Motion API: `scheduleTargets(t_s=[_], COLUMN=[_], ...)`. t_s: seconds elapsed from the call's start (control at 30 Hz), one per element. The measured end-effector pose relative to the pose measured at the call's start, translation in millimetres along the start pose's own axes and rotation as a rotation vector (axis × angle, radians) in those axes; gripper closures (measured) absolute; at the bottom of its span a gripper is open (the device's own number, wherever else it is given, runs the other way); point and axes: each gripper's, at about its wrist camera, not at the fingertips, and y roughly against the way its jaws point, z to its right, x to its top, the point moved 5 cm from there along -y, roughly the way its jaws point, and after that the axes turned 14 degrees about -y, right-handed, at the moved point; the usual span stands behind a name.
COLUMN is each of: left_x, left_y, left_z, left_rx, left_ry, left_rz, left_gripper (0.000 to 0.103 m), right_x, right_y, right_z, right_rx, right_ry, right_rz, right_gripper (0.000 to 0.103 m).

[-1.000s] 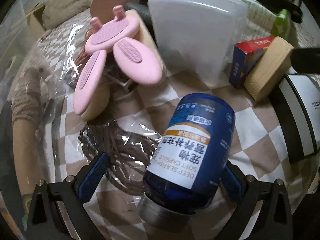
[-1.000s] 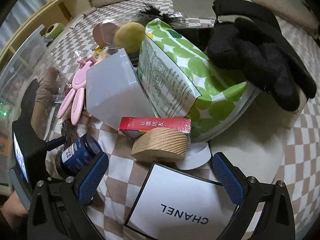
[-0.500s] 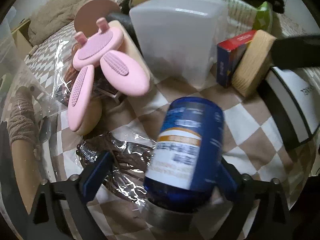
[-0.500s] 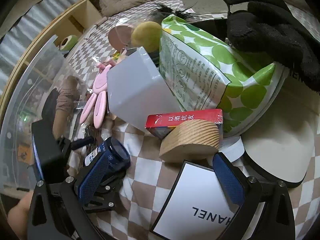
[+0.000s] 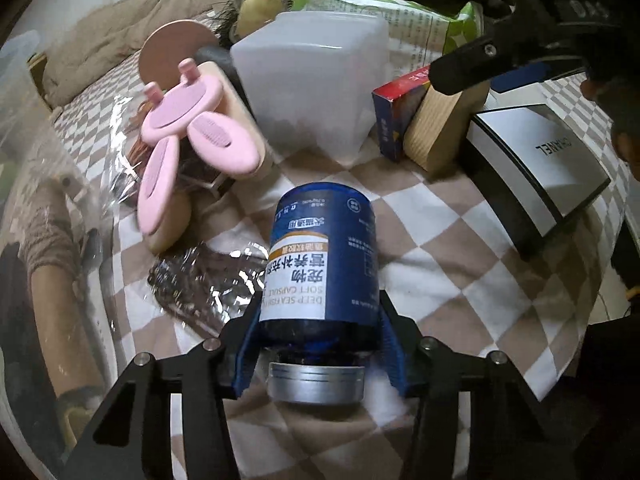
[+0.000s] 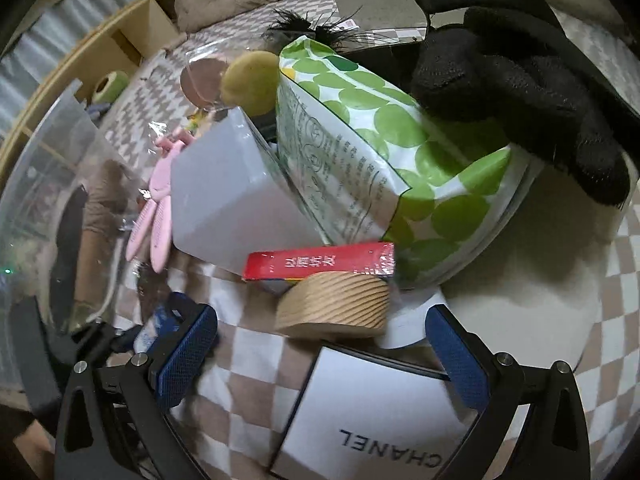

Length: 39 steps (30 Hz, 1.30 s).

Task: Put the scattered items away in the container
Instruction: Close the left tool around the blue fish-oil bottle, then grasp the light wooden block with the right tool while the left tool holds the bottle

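Left gripper (image 5: 320,354) is closing its blue pads onto the blue supplement bottle (image 5: 322,264), which lies between them with its long axis pointing away along the fingers, silver cap nearest the camera, while the open right gripper (image 6: 322,354) hovers empty over the white box (image 6: 372,420).

a beige and white checkered cloth (image 5: 460,272) covers the surface, a rumpled tan blanket (image 5: 104,40) behind it, wooden shelving (image 6: 120,40) beyond.
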Motion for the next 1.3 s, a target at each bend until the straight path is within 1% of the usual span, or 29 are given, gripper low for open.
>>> scheduleTargets(t_s=[0.13, 0.2, 0.23, 0.27, 0.3, 0.33, 0.37, 0.4, 0.47, 0.5, 0.57, 0.63, 0.8, 0.87, 0.93, 1.13, 1.3], left_x=[-10.4, -15.5, -18.7, -25.7, -39.0, -39.2, -30.0, -33.6, -38.1, -40.4, -44.2, -47.5, -53.7, -56.0, -58.8, -62.2, -57.0], left_y=[7.5, 10.6, 12.9, 17.3, 23.4, 25.4, 27.5, 30.7, 33.5, 34.5, 34.9, 35.2, 40.5, 42.7, 46.4, 59.1, 77.2], left_z=[5.0, 7.7, 8.5, 5.0, -2.7, 0.0, 8.8, 18.3, 20.7, 21.4, 22.2, 23.1, 27.8, 29.0, 29.5, 34.5, 41.2], left_rx=[-0.007, -0.017, -0.025, -0.031, -0.037, -0.040, -0.042, -0.045, -0.051, -0.055, -0.063, -0.073, -0.075, -0.081, -0.086, -0.064, -0.068], left_ry=[-0.006, -0.001, 0.004, 0.007, 0.010, 0.013, 0.015, 0.017, 0.020, 0.022, 0.031, 0.043, 0.060, 0.065, 0.077, 0.087, 0.094], left_rz=[0.002, 0.002, 0.002, 0.003, 0.003, 0.000, -0.005, -0.008, -0.009, -0.010, -0.012, -0.013, -0.011, -0.012, -0.009, -0.003, 0.025], left_gripper=[0.051, 0.051, 0.051, 0.051, 0.051, 0.051, 0.051, 0.051, 0.051, 0.051, 0.051, 0.051, 0.051, 0.051, 0.051, 0.051, 0.051], right_x=[0.8, -0.4, -0.5, -0.9, -1.5, -2.3, -3.5, -4.9, -10.9, -14.8, -20.9, -22.3, -18.6, -17.7, -17.0, -17.8, -20.2], right_y=[-4.4, -6.3, -6.7, -5.8, -5.0, -4.7, -5.3, -6.4, -9.8, -12.5, -18.9, -24.9, -41.1, -42.8, -39.9, -23.7, -2.0], right_z=[0.5, -3.2, -6.5, -9.4, -12.5, -15.1, -17.3, -19.1, -26.5, -31.1, -39.9, -44.9, -43.0, -41.4, -40.5, -39.1, -42.0], right_rx=[-0.017, -0.036, -0.055, -0.070, -0.075, -0.074, -0.073, -0.067, -0.046, -0.053, -0.103, -0.144, -0.210, -0.222, -0.212, -0.181, -0.111], right_ry=[0.000, 0.018, 0.038, 0.060, 0.077, 0.086, 0.087, 0.087, 0.102, 0.119, 0.167, 0.189, 0.180, 0.176, 0.170, 0.167, 0.151], right_rz=[-0.020, -0.022, -0.013, -0.004, -0.002, -0.007, -0.019, -0.034, -0.069, -0.082, -0.084, -0.082, -0.091, -0.087, -0.086, -0.067, -0.057], right_gripper=[0.000, 0.009, 0.016, 0.025, 0.031, 0.041, 0.046, 0.047, 0.050, 0.050, 0.050, 0.050, 0.050, 0.054, 0.055, 0.055, 0.055])
